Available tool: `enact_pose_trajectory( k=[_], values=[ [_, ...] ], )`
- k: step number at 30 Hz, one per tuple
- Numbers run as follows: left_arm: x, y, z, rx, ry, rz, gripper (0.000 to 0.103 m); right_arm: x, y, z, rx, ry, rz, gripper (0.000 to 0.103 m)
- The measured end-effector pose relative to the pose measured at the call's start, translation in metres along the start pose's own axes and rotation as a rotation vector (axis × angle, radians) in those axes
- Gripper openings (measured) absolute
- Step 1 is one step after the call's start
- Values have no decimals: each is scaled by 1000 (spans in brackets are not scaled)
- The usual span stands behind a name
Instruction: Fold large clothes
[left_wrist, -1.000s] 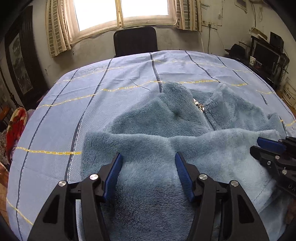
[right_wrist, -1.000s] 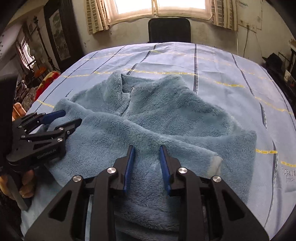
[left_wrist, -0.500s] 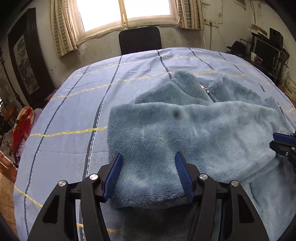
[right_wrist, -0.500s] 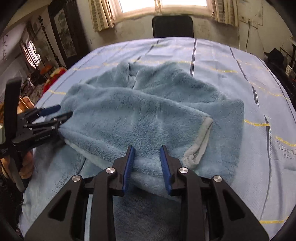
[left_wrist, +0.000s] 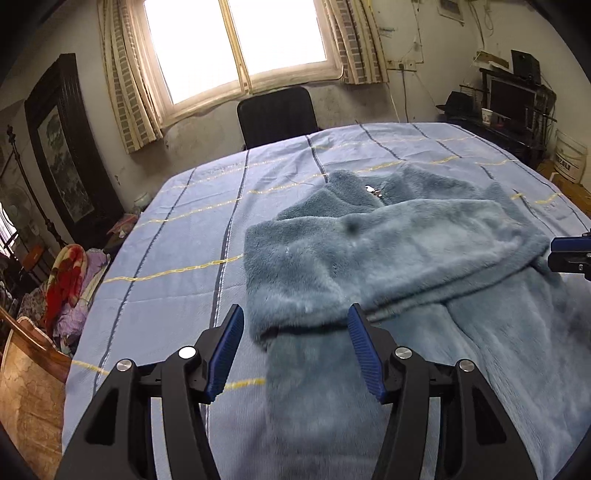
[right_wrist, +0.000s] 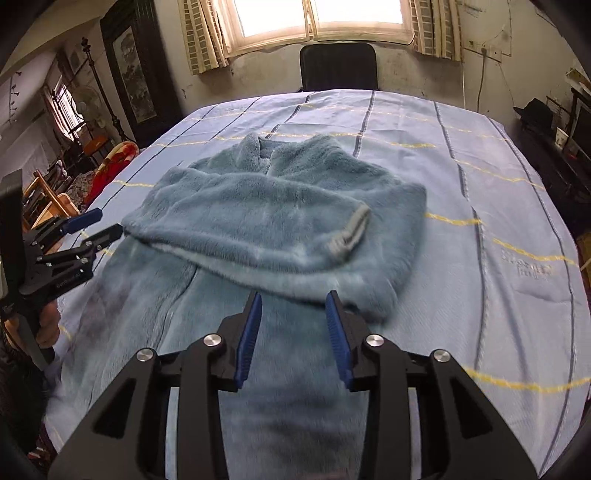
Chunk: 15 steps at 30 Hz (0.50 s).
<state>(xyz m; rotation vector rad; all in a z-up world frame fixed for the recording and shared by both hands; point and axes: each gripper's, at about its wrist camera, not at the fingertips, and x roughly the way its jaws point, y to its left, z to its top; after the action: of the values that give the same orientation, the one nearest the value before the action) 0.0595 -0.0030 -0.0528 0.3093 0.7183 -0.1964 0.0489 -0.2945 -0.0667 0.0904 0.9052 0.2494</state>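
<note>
My left gripper (left_wrist: 295, 347) hangs with jaws spread wide, empty, above the fleece jacket (right_wrist: 280, 221). The plush blue-grey garment lies mid-table, collar toward the far edge, long axis running far to near, sleeves folded crosswise over the chest. It rests on a striped blue cloth (right_wrist: 480, 184). My right gripper (right_wrist: 293, 332) is parted too, holding nothing.

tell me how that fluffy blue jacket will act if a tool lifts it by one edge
The fleece jacket will probably flop and drape: its folded sleeves already sag into soft curves. Its thick pile suggests it is bulky rather than slippery, so the sleeve cuff and loose layers would likely slide apart and undo the fold.
</note>
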Motion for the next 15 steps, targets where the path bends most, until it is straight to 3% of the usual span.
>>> enact_pose_trajectory(
  k=[5,15],
  values=[
    [-28,-6,-24,39,-7,3,59,-19,-1,-32,-18,34,-8,37],
    [-47,-18,-56,77,10,18,59,-38,-4,-71,-54,57,-17,40]
  ],
)
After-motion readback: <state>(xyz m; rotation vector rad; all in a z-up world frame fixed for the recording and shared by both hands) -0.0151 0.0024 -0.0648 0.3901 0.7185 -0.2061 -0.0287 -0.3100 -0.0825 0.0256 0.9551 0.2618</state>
